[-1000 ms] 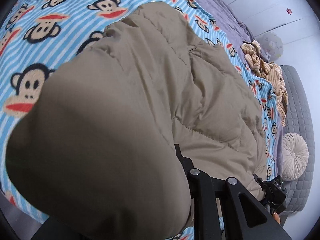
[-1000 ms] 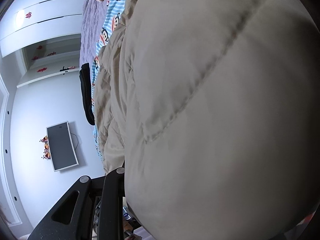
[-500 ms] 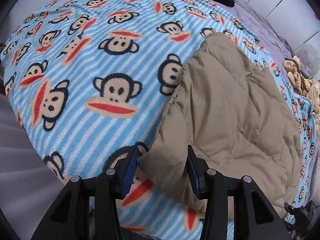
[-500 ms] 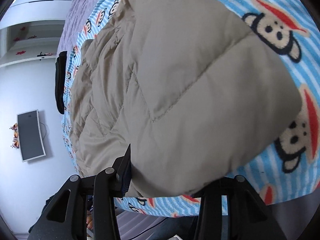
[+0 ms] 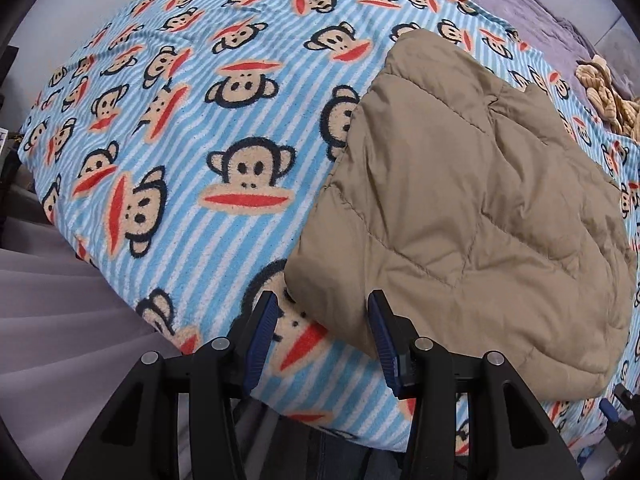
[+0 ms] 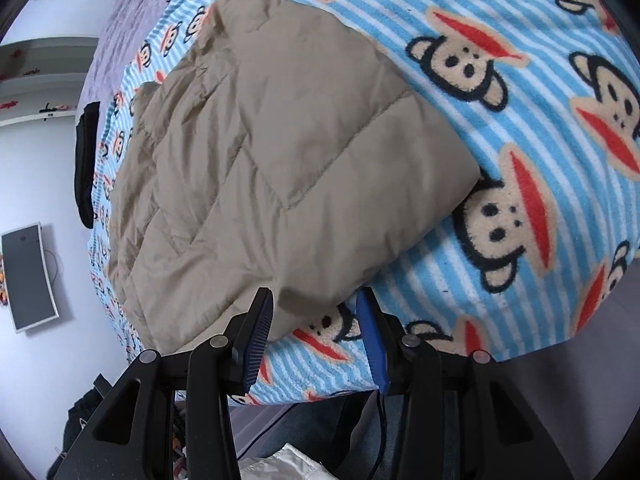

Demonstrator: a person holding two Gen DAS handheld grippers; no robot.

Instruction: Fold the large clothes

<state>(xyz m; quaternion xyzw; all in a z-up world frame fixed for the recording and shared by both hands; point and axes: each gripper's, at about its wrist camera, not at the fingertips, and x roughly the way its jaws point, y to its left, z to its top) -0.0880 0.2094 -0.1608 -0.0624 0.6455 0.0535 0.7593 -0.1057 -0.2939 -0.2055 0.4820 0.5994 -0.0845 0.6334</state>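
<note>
Nearest the left wrist camera, the left gripper [image 5: 323, 334] hangs above the bed edge with its jaws spread, blue pads [image 5: 383, 338] facing each other; the near corner of the jacket [image 5: 460, 208] shows between them, and no pad presses on it. Both sets of jaws have just been opening, and neither holds cloth. Nearest the right wrist camera, the right gripper [image 6: 316, 330] likewise has its jaws spread, with the jacket's lower edge showing just past the tips and lying free of the pads [image 6: 370, 336]. Below this gripper, off the bed, lies a white cloth [image 6: 280, 464], only partly seen.

Beyond the grippers, the tan quilted jacket lies folded flat on the blanket [image 5: 168, 152], a blue-and-white striped fleece printed with monkey faces that covers the bed. From the left camera the jacket fills the right half of the blanket, its left side bare. Farther off, a beige knitted item [image 5: 604, 92] lies near the jacket's far end, and a black garment [image 6: 86, 160] rests at the blanket's far edge. A purple sheet [image 6: 116, 40] lies beyond the blanket. On the far wall hangs a screen [image 6: 28, 276]
</note>
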